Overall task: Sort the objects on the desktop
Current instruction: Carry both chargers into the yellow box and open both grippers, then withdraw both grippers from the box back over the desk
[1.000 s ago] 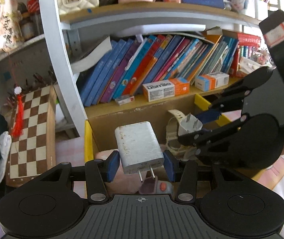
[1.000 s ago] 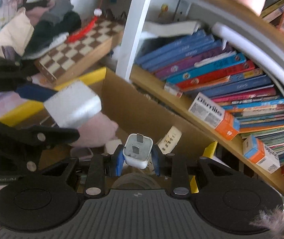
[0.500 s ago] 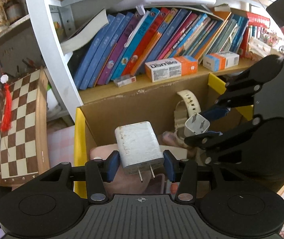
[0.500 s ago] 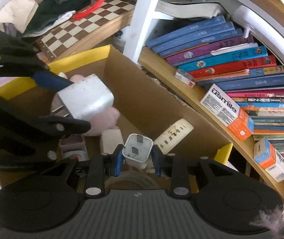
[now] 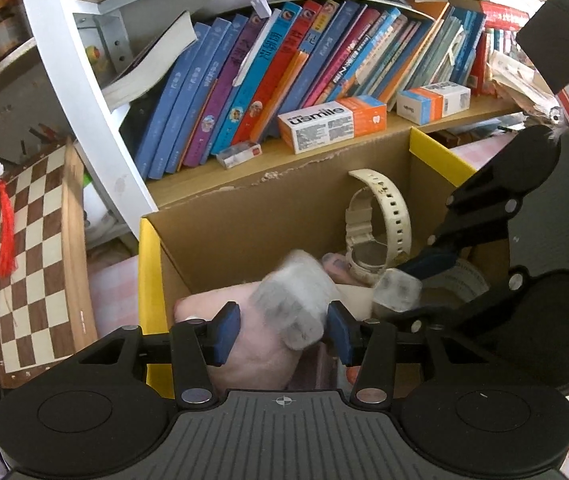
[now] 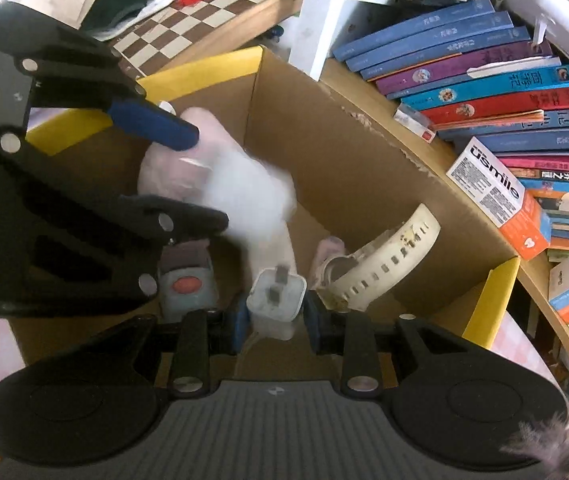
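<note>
Your left gripper has its blue pads spread; the big charger is a blurred white block between them, nearer the right pad, with a clear gap on the left side, so it looks loose rather than clamped. Your right gripper is pinched on the small plug, prongs pointing away from you, held low inside the box.

Both tools sit over the box's open top. Under the charger lies a pink soft thing filling the near-left corner against the yellow-edged left wall. A grey item with a red button rests just left of the plug. The cream watch stands toward the far-right corner, its strap just right of the plug. Open floor shows only along the back wall.

Beyond the torn back edge runs a shelf with a usmile carton and leaning books. A chessboard stands left of the box.
</note>
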Demonstrator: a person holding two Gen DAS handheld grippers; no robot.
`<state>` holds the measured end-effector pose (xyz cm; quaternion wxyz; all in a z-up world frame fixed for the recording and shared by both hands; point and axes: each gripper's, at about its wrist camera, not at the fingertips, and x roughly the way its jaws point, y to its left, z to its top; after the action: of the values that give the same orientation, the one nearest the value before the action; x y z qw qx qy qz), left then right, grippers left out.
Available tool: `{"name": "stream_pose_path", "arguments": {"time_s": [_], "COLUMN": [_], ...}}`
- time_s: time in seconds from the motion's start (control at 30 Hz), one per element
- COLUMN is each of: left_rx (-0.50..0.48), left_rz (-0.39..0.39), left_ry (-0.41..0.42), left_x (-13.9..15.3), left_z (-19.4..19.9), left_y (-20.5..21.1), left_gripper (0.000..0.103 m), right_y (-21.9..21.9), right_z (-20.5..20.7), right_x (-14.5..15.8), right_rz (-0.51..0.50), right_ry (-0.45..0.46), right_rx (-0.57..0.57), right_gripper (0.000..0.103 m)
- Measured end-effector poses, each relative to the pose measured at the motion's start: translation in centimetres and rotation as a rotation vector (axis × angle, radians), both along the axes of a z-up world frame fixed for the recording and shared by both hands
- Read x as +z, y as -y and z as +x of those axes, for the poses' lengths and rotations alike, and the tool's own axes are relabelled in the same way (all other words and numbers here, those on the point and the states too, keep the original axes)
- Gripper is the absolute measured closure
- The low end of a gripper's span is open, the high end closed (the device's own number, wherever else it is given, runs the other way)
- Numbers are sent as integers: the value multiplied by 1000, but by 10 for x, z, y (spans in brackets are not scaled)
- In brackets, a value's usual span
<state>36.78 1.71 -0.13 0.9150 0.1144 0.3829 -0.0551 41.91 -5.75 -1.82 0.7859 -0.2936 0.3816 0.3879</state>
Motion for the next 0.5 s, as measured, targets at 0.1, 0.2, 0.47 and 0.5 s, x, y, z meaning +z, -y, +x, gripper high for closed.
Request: {"name": "stream_pose_path", "arguments": {"time_s": [0.1,0.2,0.47,0.5], "left_rx": [-8,-6,4,6], "left_rz": [-10,-13,-34,-39], "left_ry": [-3,5,80,92], "left_x": [2,4,22,25], "left_z": [-2,-5,-27,-30], "left_y": [0,1,0,0], "left_gripper": [49,48,39,38], "right_y": [0,2,15,18], "right_z": [-4,-9,-22,-24], "right_x": [2,7,28,32], "right_rz": [3,16,75,88], "right_ry": [2,10,41,43], "right_rx": [8,7,-38,-47], "right_gripper": [61,50,29,27]}}
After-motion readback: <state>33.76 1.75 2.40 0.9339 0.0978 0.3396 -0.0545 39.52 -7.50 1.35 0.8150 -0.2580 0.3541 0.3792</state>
